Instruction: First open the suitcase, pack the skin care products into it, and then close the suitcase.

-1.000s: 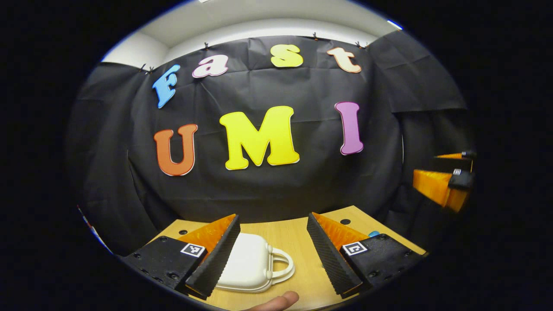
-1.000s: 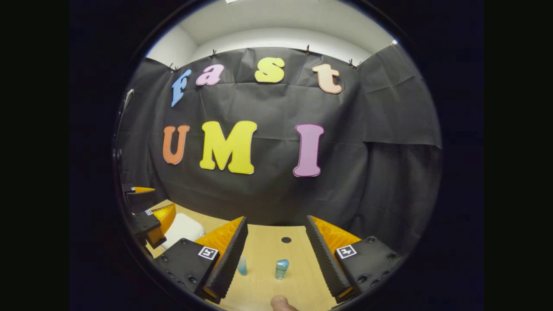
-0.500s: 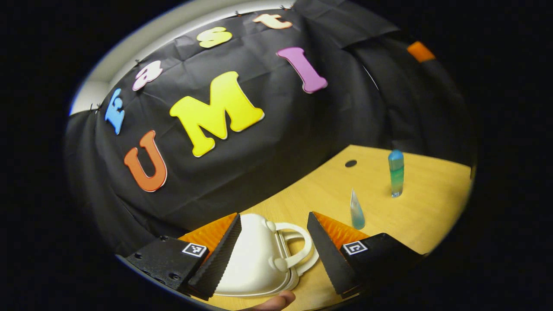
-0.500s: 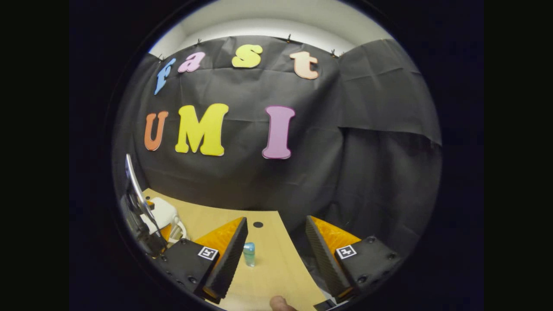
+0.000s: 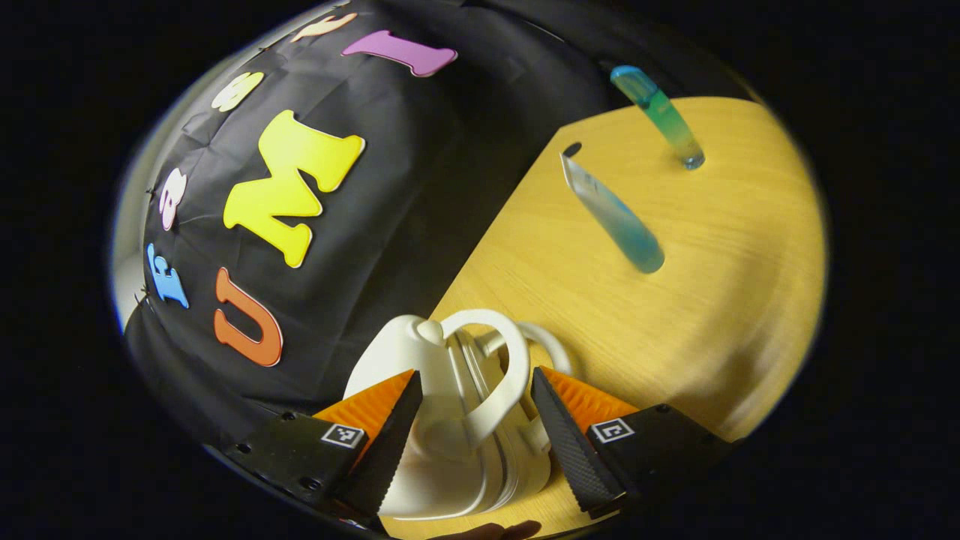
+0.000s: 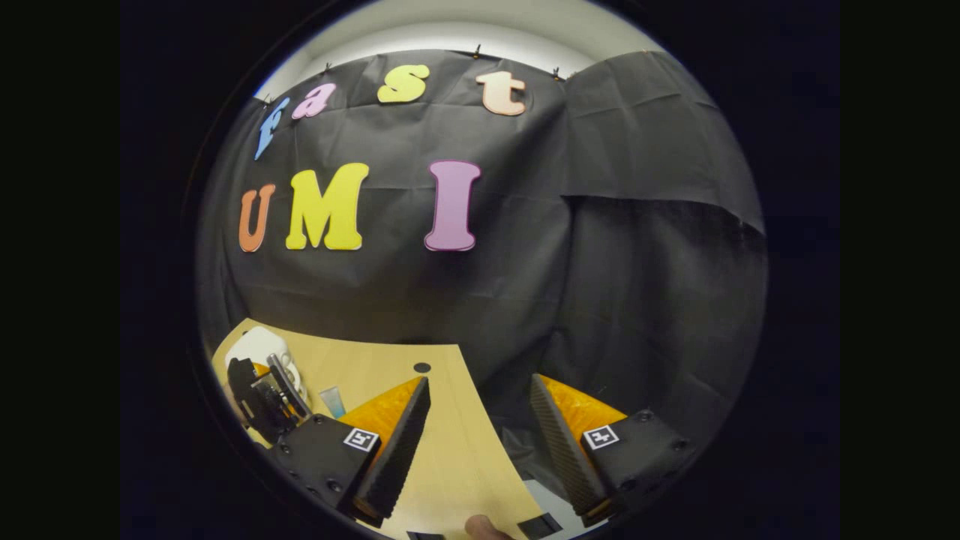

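A small white suitcase [image 5: 442, 457] lies on the wooden table [image 5: 720, 300], its two shells together and its looped handles [image 5: 501, 358] pointing at the camera. My left gripper [image 5: 474, 375] is open and rolled sideways, one finger on each side of the handles and the case's near end. A tapered blue tube [image 5: 615, 217] and a blue-green bottle [image 5: 664, 120] stand farther off on the table. My right gripper [image 6: 480, 379] hangs open with nothing in it above the table's right edge. At its view's far left are the left gripper [image 6: 262, 397], the suitcase [image 6: 255, 346] and the tube [image 6: 332, 401].
The black cloth wall rises right behind the table. A small dark hole [image 5: 571, 148] sits in the tabletop near the tube, seen too as the hole [image 6: 422, 367]. The table's right edge [image 6: 495, 457] drops to a dark gap. A fingertip [image 6: 480, 526] shows at the bottom.
My left gripper has rolled over and closed in on the suitcase, so its handles now lie between the fingers. My right gripper has swung rightward, away from the bottle and tube.
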A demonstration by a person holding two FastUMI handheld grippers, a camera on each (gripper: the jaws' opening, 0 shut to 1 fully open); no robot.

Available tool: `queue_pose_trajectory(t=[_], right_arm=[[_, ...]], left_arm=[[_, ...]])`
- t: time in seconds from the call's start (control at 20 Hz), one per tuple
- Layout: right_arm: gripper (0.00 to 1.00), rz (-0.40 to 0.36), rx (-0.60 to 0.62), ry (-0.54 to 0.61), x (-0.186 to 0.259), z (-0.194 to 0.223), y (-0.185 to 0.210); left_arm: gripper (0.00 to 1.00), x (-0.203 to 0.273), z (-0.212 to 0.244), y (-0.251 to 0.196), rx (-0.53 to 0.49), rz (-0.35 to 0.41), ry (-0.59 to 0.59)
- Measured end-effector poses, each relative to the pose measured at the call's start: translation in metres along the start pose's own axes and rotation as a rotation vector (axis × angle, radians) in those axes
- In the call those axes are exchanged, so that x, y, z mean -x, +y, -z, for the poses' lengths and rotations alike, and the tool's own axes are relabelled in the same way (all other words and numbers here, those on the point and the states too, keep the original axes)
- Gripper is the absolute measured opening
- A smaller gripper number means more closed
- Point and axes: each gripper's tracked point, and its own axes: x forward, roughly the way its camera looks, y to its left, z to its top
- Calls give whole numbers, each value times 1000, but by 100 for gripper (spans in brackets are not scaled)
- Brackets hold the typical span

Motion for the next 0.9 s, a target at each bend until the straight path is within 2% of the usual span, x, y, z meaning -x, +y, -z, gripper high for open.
queue_pose_trajectory(t=[0.2, 0.25, 0.3, 0.35, 0.4, 0.45, 0.5, 0.65, 0.9], right_arm=[[80, -26, 17, 14, -3, 5, 3], [80, -34, 23, 19, -3, 5, 5], [80, -41, 28, 24, -2, 8, 5], [80, -50, 32, 28, 0, 9, 7], [80, -57, 34, 31, 1, 10, 9], [80, -64, 34, 35, 3, 11, 11], [80, -73, 37, 41, 3, 13, 14], [80, -100, 59, 56, 1, 15, 29], [80, -132, 61, 53, -8, 2, 58]], left_arm=[[68, -14, 1, -3, -165, -53, 47], [58, -18, 3, -3, -211, -64, 73], [53, -22, 8, -4, -237, -55, 87], [42, -24, 11, -6, -248, -45, 101], [37, -23, 12, -6, -256, -45, 108], [28, -23, 10, -4, -264, -48, 104], [27, -24, 6, -6, -273, -34, 91], [11, -21, -4, -5, -274, 11, 65], [6, -10, -12, 24, -121, 57, 40]])
